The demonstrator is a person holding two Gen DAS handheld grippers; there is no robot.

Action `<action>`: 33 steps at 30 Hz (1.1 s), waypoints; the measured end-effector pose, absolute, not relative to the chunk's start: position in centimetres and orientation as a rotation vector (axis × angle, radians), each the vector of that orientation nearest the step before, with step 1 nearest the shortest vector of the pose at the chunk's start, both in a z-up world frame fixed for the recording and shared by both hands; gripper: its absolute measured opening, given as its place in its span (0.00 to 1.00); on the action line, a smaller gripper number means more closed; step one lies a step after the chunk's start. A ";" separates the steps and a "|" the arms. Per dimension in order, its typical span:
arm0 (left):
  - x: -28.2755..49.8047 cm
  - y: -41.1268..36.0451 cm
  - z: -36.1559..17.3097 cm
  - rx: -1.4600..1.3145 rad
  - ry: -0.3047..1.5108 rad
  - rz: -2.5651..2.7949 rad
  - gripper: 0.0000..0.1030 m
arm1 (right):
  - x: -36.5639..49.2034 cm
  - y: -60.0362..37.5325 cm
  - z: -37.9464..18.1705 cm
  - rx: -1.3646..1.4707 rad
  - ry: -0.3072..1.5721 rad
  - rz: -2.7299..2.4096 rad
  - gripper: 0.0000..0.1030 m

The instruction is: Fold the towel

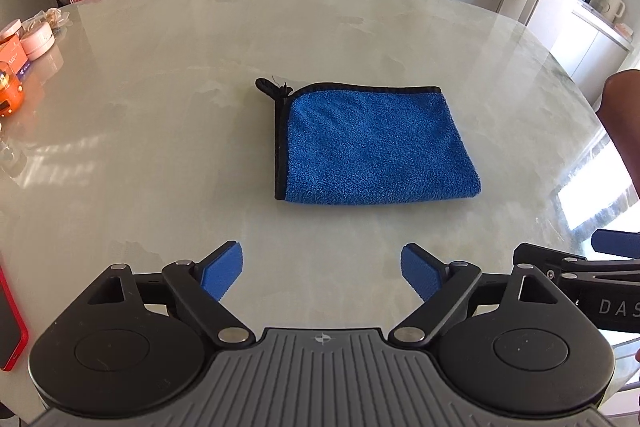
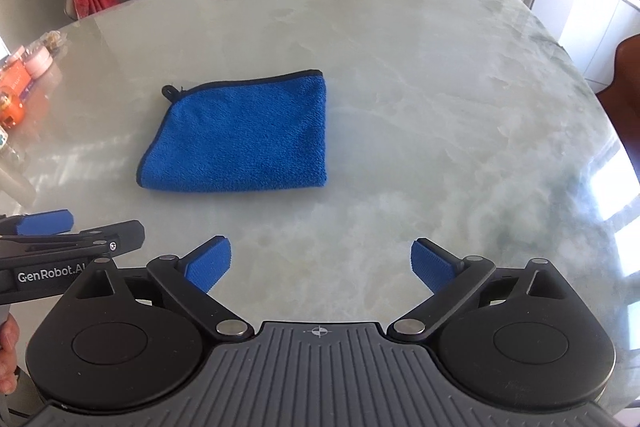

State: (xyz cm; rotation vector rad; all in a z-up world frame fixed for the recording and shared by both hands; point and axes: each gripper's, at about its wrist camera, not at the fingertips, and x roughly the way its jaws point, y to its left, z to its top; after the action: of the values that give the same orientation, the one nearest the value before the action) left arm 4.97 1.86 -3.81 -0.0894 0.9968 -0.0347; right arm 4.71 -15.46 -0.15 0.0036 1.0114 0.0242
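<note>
The blue terry-cloth towel with black edging (image 1: 370, 147) lies folded flat on the pale marble-patterned tabletop (image 1: 160, 107). Its long axis runs left to right across the frame; the bound edges show along its top and left sides, the soft folds along its bottom and right. A small black hanging loop (image 1: 269, 86) sticks out at its upper left corner. In the right wrist view the same towel (image 2: 244, 135) sits left of centre, loop toward the upper left.

The left gripper (image 1: 322, 273) hovers at the lower centre of its frame, blue-padded fingers (image 1: 224, 273) spread wide with only bare table between them; the towel lies above it in the picture, well apart. The right gripper (image 2: 321, 267) is likewise spread wide and empty, with the towel up and to its left, apart.

At the right edge of the left view only part of the right gripper shows. A red-cased phone (image 1: 10, 323) is cut off at lower left. Small jars and boxes at the left edge are too blurred to identify.
</note>
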 end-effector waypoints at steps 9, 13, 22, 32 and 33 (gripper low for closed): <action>4.8 1.7 -3.1 -0.088 0.961 0.004 0.93 | 4.8 -15.9 -0.1 -0.001 1.002 0.026 0.95; 5.0 1.9 -3.1 -0.088 0.969 0.027 0.93 | 5.0 -15.9 -0.1 -0.010 0.998 0.028 0.95; 5.2 2.1 -3.1 -0.076 0.978 0.034 0.93 | 5.2 -16.0 -0.1 -0.016 1.003 0.049 0.96; 5.5 2.4 -3.3 -0.066 0.987 0.040 0.94 | 5.4 -15.8 -0.3 -0.017 1.021 0.057 0.96; 5.5 2.4 -3.4 -0.066 0.989 0.040 0.94 | 5.4 -15.8 -0.4 -0.015 1.024 0.056 0.96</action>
State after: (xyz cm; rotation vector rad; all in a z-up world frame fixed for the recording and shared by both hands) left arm 5.52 2.39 -3.37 -0.0661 0.9887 0.0397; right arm 5.39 -15.85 -0.40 -0.0155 1.0239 0.0564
